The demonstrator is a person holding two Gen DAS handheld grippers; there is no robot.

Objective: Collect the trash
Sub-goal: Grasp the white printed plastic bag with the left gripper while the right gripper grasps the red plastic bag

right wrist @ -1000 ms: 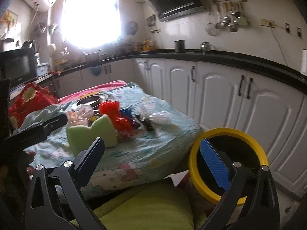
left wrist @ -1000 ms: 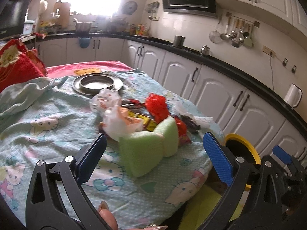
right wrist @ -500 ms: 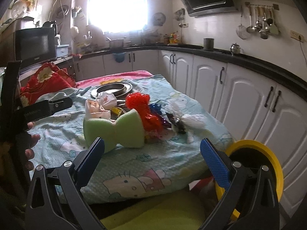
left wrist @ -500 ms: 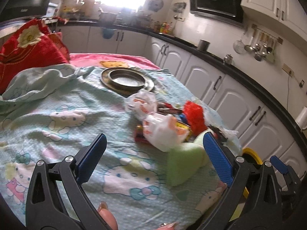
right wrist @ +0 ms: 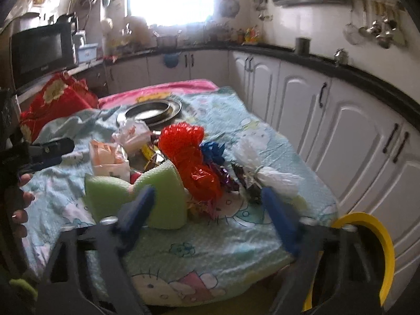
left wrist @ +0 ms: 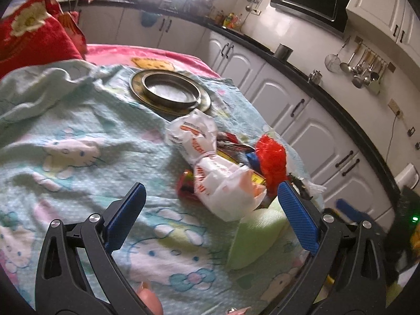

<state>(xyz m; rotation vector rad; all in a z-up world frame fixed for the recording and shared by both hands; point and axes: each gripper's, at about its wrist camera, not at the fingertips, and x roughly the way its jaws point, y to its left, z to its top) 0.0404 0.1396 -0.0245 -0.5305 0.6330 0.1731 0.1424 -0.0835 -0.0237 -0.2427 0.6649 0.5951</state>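
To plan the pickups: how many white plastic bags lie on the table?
3. One lies near the metal plate, one behind the green sponge, one right of the red wrapper. Others may be hidden.

The cloth over the table is soft, matt printed fabric, rumpled toward 10 o'clock. On it at 12 o'clock a plate of dull, tarnished metal. The white bag is thin, crinkled plastic with a faint sheen; the red wrapper at 2 o'clock is glossy, crumpled film. The green sponge looks matt and porous. The pads are ribbed blue rubber on matt black plastic. The bin rim is smooth yellow plastic.
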